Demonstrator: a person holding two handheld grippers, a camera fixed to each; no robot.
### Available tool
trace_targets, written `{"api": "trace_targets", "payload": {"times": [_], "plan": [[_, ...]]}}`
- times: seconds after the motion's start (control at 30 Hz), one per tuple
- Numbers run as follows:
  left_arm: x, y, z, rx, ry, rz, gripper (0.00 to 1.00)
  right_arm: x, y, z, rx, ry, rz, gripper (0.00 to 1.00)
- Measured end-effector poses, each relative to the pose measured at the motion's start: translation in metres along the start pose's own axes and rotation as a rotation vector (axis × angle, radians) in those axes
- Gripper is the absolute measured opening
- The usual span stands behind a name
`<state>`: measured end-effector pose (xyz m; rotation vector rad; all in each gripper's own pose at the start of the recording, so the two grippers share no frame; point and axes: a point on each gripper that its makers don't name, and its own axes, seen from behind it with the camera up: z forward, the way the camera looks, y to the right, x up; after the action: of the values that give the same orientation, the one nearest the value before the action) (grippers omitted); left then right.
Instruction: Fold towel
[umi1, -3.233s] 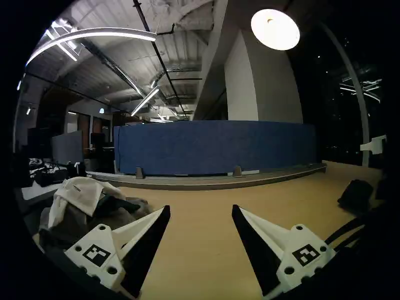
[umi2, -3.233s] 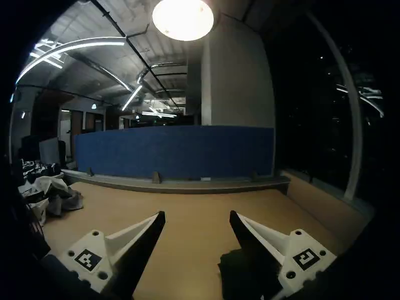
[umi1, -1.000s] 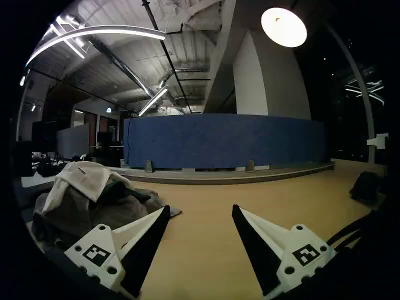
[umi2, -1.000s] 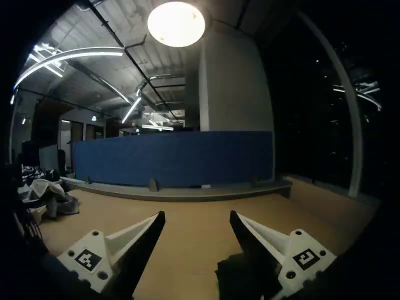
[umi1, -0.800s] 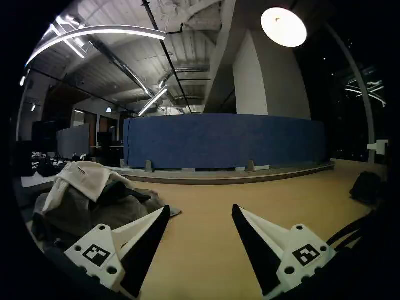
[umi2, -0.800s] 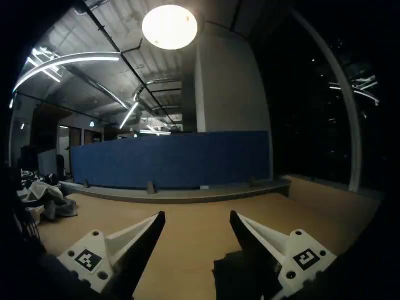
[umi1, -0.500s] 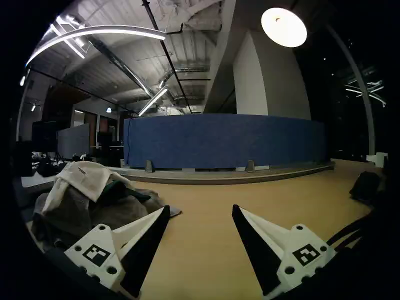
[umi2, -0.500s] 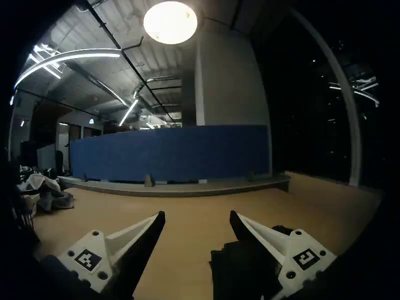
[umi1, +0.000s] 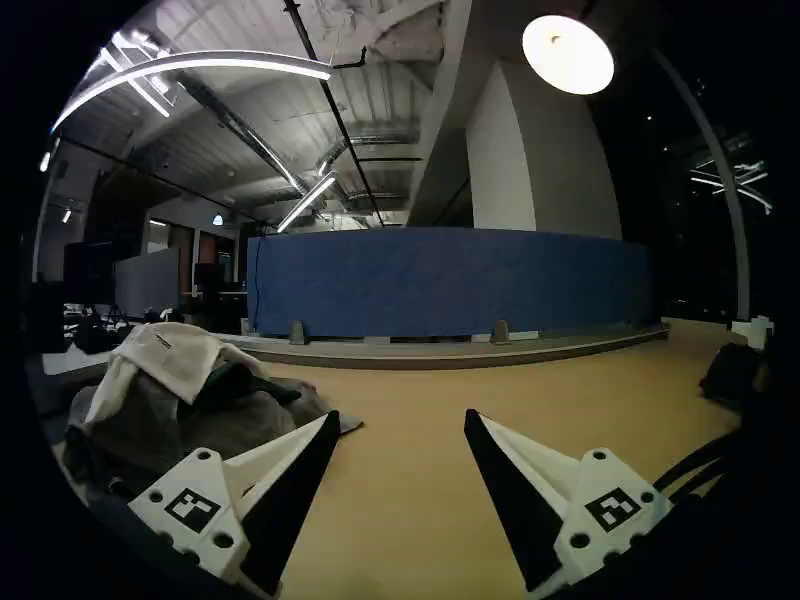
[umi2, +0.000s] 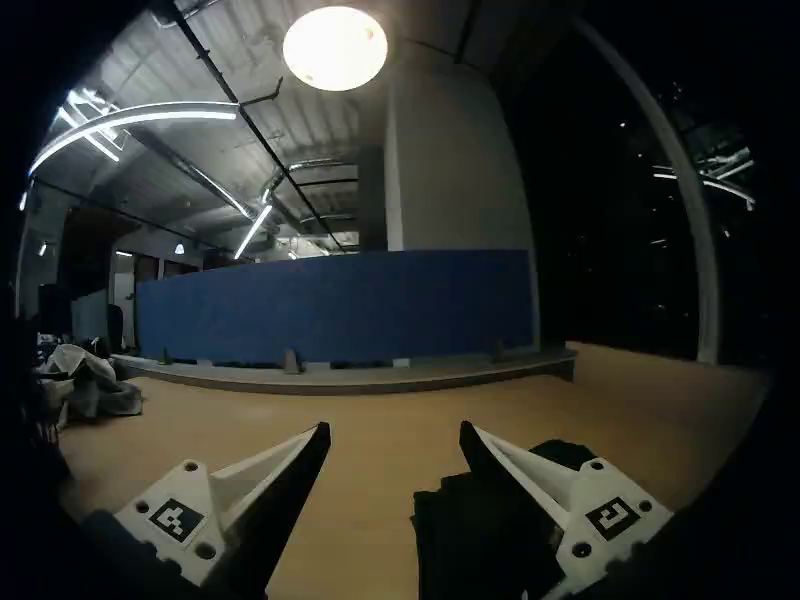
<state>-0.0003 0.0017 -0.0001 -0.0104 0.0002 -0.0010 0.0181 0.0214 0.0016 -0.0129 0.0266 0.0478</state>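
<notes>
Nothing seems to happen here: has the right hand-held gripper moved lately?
Yes. The blue partition has slid left in its view, so the right hand-held gripper swung rightward, nearer the dark cloth.

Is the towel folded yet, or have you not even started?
Nothing looks folded yet. The pile of cloths lies crumpled on the wooden table. In hand: nothing. The left gripper and the right gripper both have their jaws open and empty. A dark cloth lies just below the right gripper, not grasped; I cannot tell if it is folded. Left to do: grab a towel, spread it, fold it.
</notes>
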Motion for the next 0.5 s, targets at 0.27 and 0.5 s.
{"api": "trace_targets", "payload": {"times": [0.27, 0.5], "plan": [[0.000, 0.000, 0.000, 0.000, 0.000, 0.000, 0.93, -0.005, -0.008, 0.002, 0.014, 0.013, -0.026, 1.00], [0.000, 0.000, 0.000, 0.000, 0.000, 0.000, 0.92, -0.014, -0.013, 0.004, 0.015, -0.004, -0.050, 1.00]]}}
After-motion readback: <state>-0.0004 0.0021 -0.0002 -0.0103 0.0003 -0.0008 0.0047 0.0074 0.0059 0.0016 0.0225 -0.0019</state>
